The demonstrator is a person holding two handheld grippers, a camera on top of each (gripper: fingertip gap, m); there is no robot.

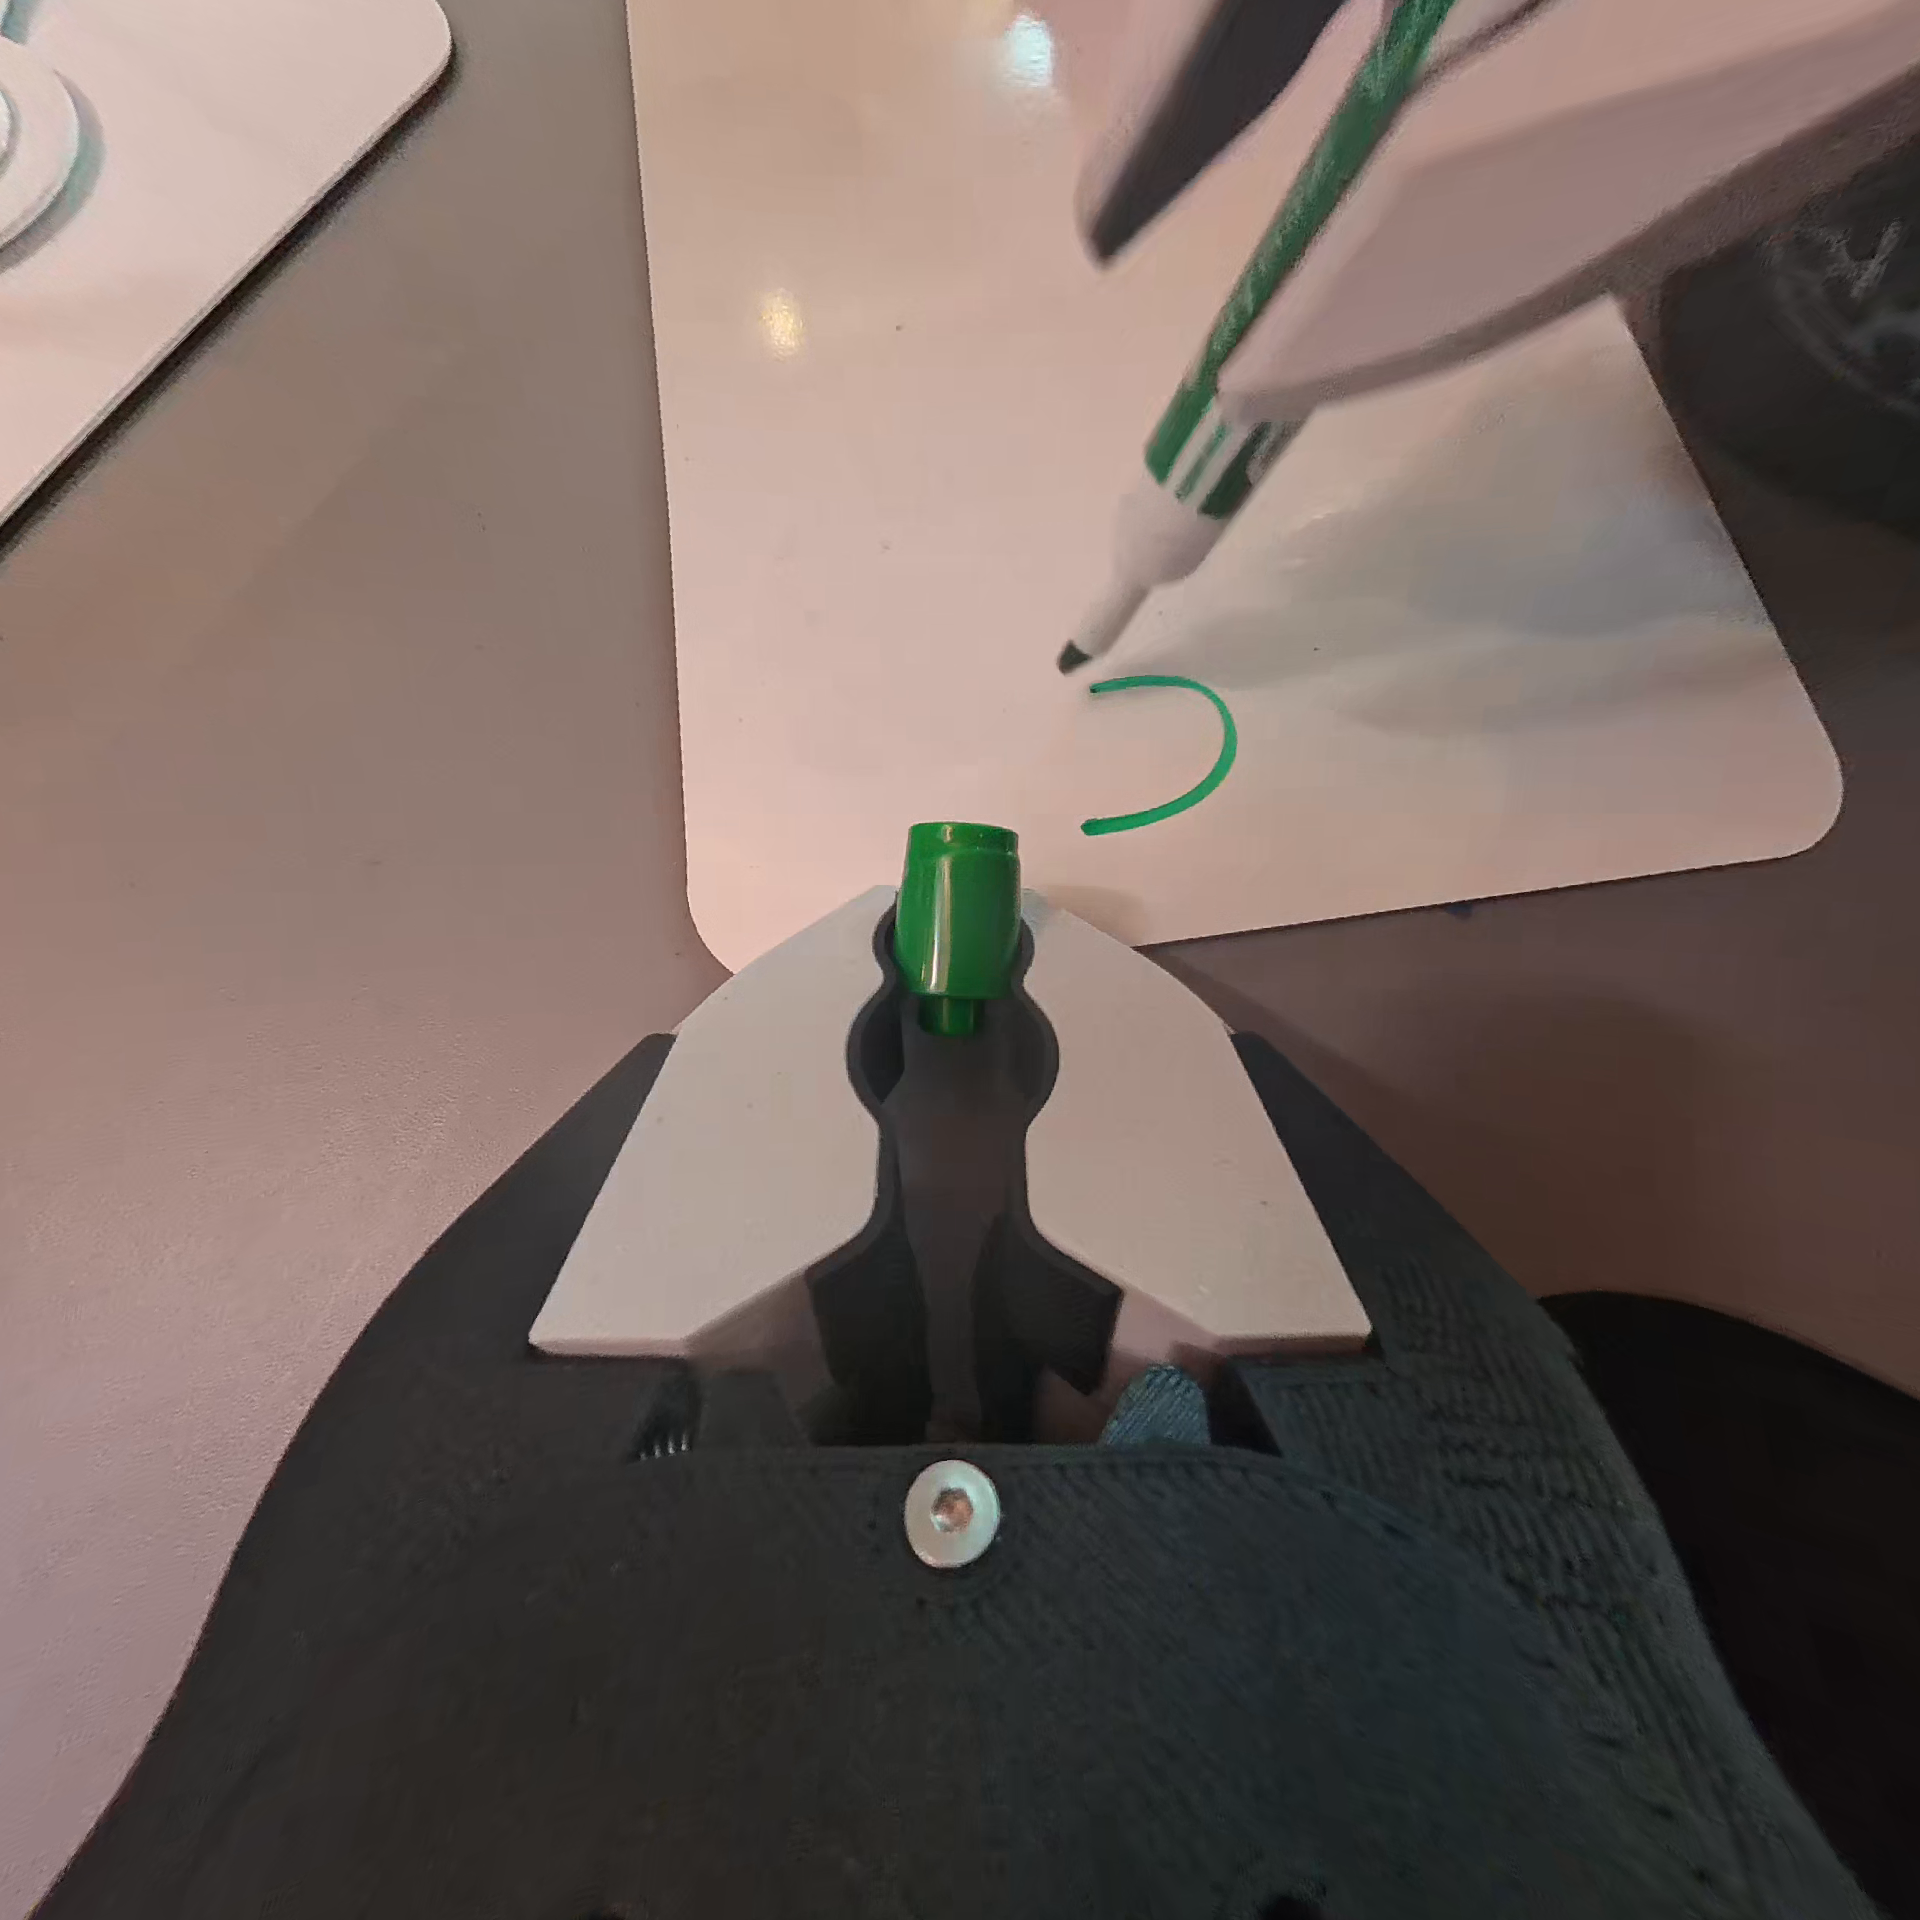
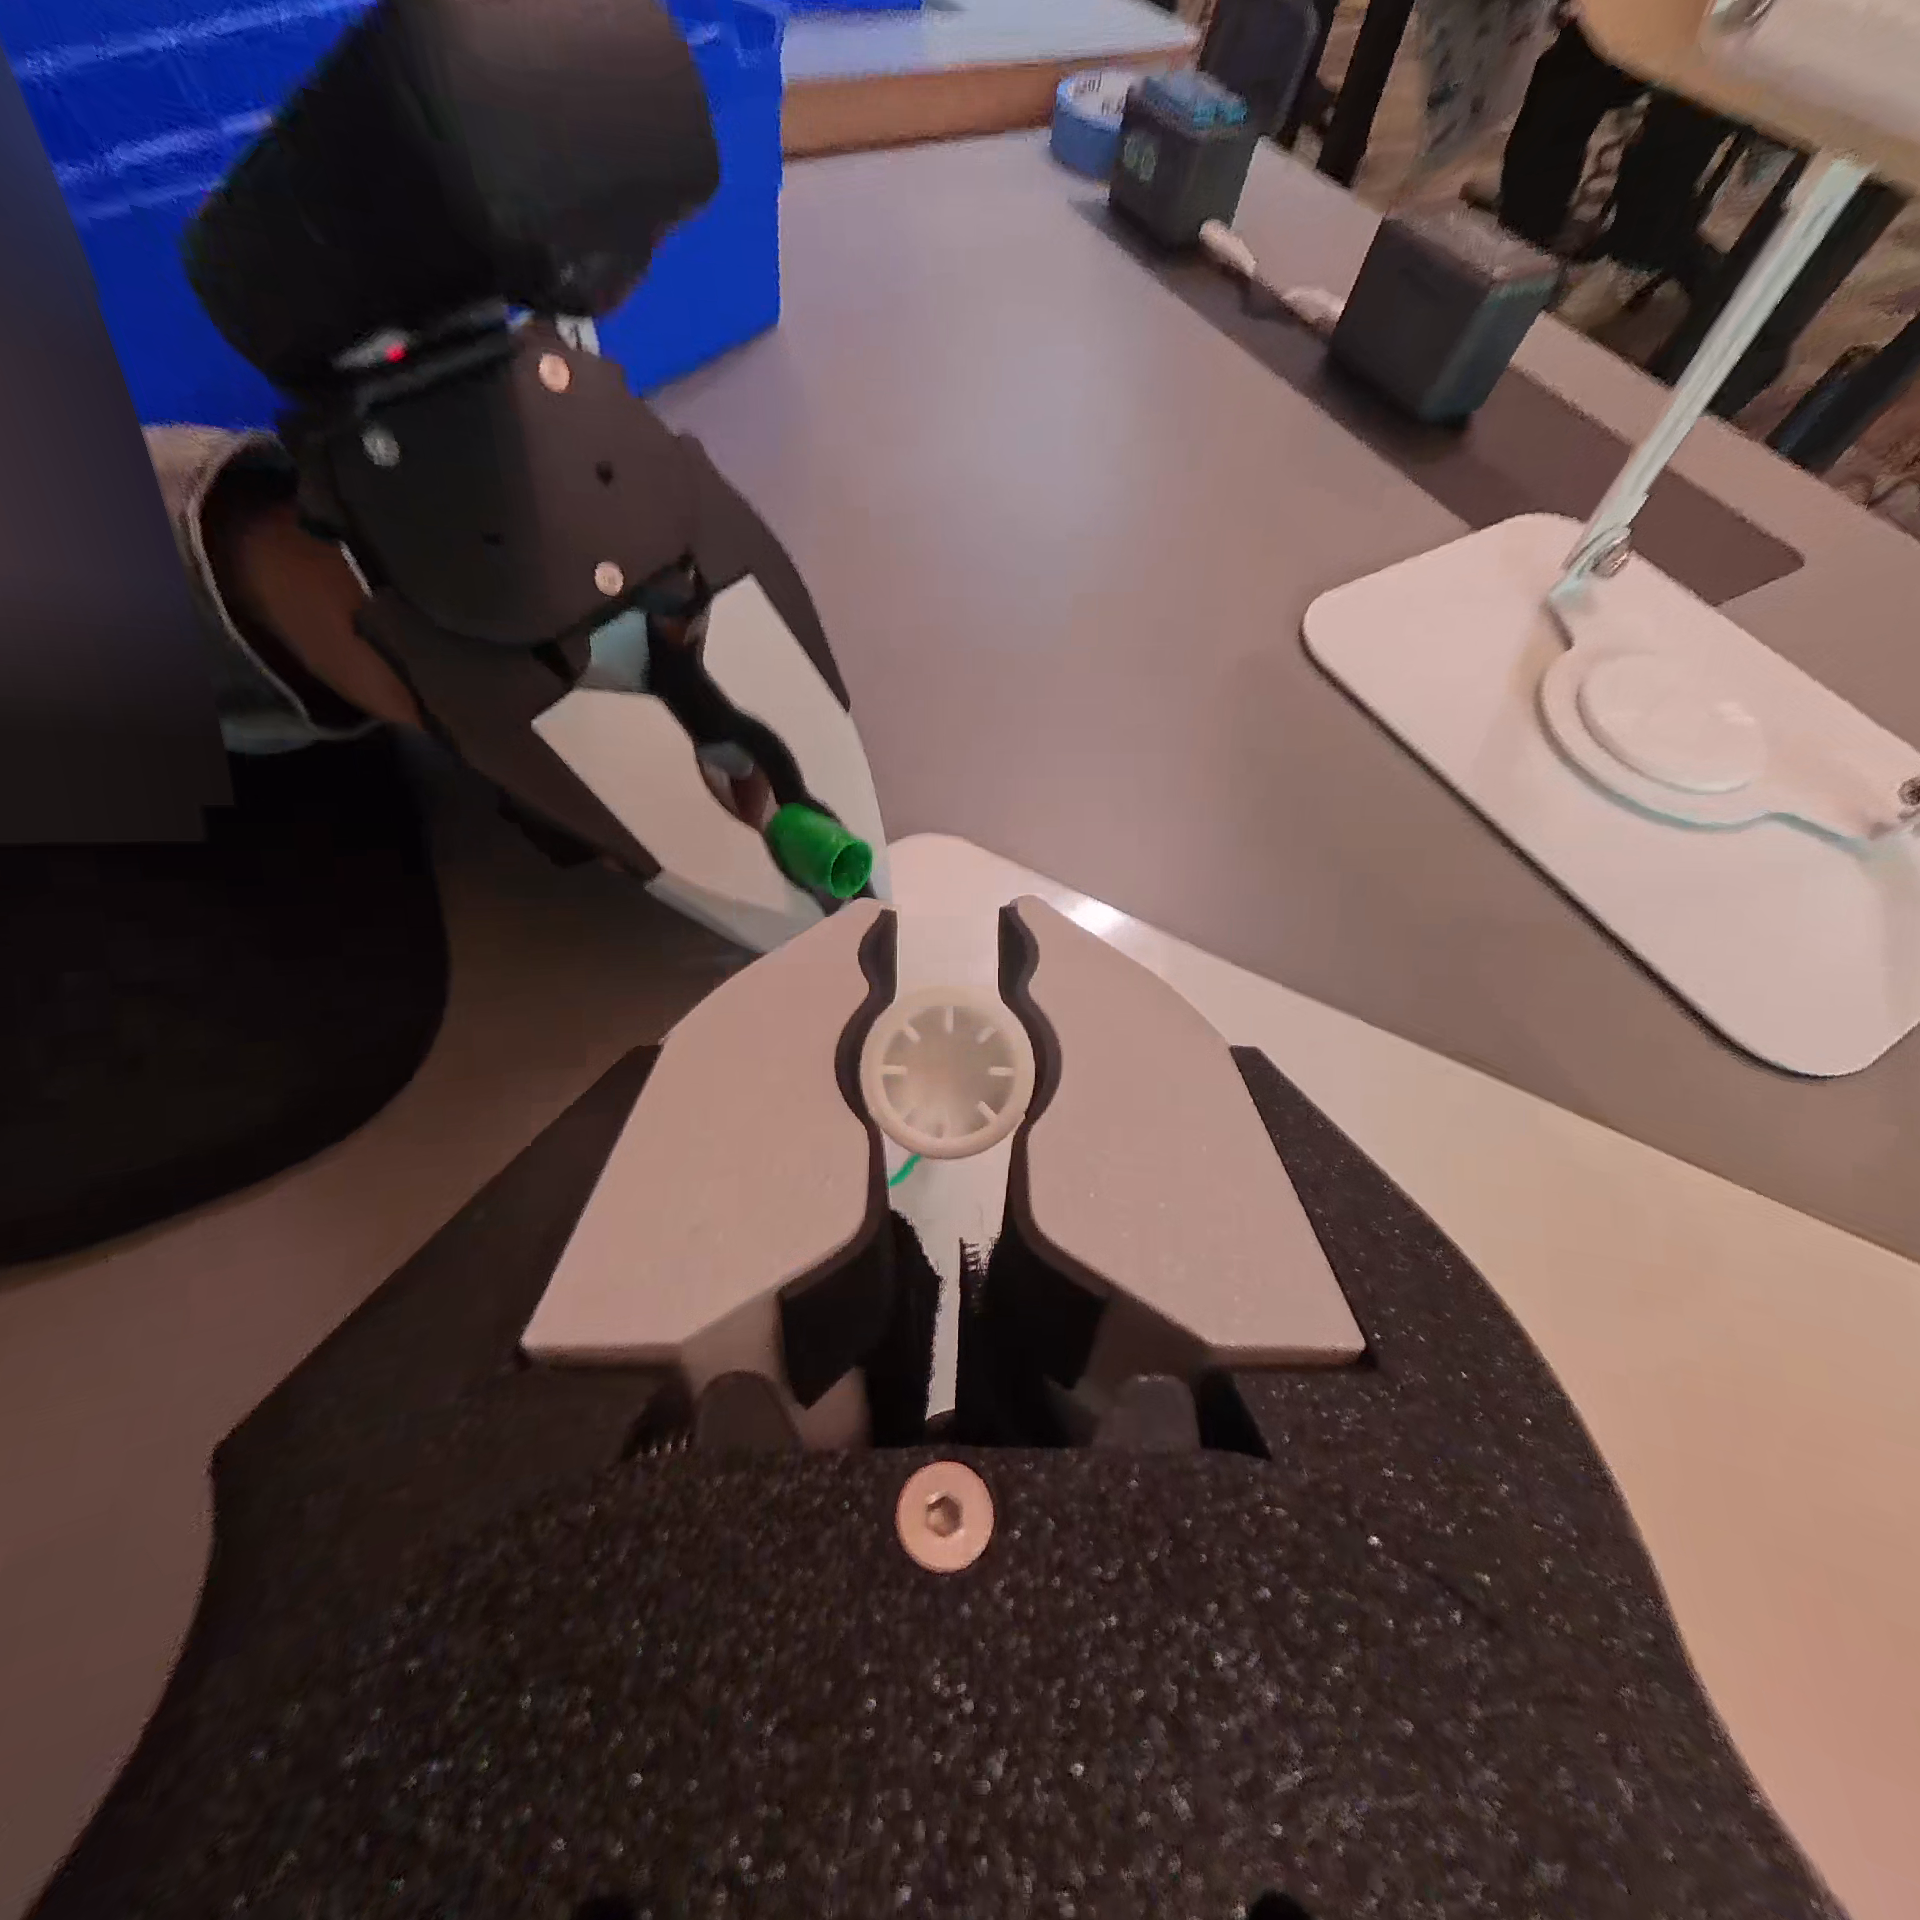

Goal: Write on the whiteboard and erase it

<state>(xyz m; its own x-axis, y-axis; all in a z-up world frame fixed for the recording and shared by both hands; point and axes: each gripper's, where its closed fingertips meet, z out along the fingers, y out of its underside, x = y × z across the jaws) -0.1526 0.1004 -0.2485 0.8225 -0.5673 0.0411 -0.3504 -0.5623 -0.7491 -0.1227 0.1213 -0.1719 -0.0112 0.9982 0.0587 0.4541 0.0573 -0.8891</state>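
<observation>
Here the right claw [image 2: 948, 920] grips the marker [image 1: 1216, 416]; the left claw [image 1: 956, 914] pinches its cap [image 1: 956, 925].

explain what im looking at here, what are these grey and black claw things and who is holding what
These are two hand-held tongs, each worked by a person, with a camera looking along its fingers. One picture comes from the left tongs: they are shut on a small green plastic marker cap. The other comes from the right tongs, shut on a green and white whiteboard marker; you see its round white back end there. A flat white whiteboard with rounded corners lies on the brown table, bearing a curved green line. The marker tip hovers near it.
</observation>
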